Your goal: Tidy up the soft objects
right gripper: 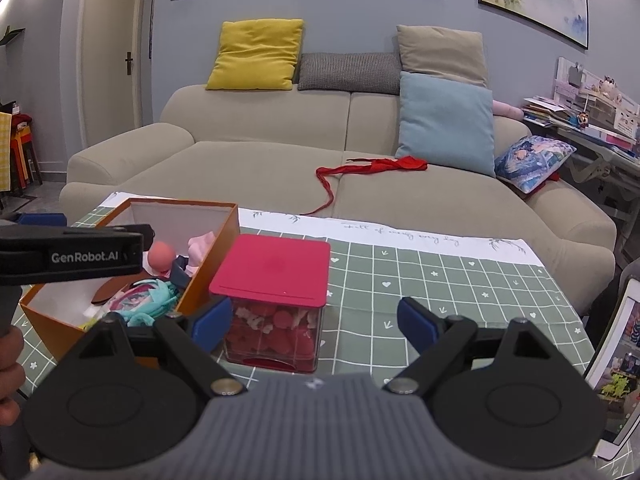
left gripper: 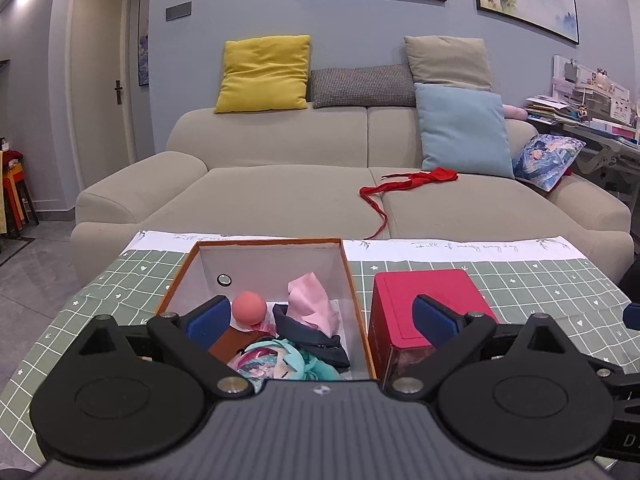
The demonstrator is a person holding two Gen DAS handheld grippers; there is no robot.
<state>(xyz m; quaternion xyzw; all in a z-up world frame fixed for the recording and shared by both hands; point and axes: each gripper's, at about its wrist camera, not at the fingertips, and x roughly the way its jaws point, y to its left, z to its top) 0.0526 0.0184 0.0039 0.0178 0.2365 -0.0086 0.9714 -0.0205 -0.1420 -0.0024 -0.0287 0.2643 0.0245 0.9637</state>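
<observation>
An orange box (left gripper: 356, 296) (right gripper: 216, 248) with white inner walls stands on the green checked tablecloth (left gripper: 540, 280) (right gripper: 440, 280). Inside lie a coral ball (left gripper: 249, 309) (right gripper: 161, 256), a pink cloth (left gripper: 312, 300) (right gripper: 202, 246), a dark navy fabric piece (left gripper: 316, 338) and a teal-haired plush doll (left gripper: 280, 362) (right gripper: 148, 298). My left gripper (left gripper: 320, 320) hovers open over the box's near end, holding nothing. My right gripper (right gripper: 316, 324) is open just in front of a clear container with a red lid (right gripper: 276, 276) (left gripper: 428, 300), which holds red and white pieces.
A beige sofa (left gripper: 280, 192) (right gripper: 260, 168) stands behind the table, with yellow, grey, tan, light blue and printed cushions and a red ribbon-like cloth (left gripper: 404, 186) (right gripper: 372, 168). A cluttered desk (right gripper: 592, 128) is at the right. A photo frame (right gripper: 616, 356) leans at the table's right edge.
</observation>
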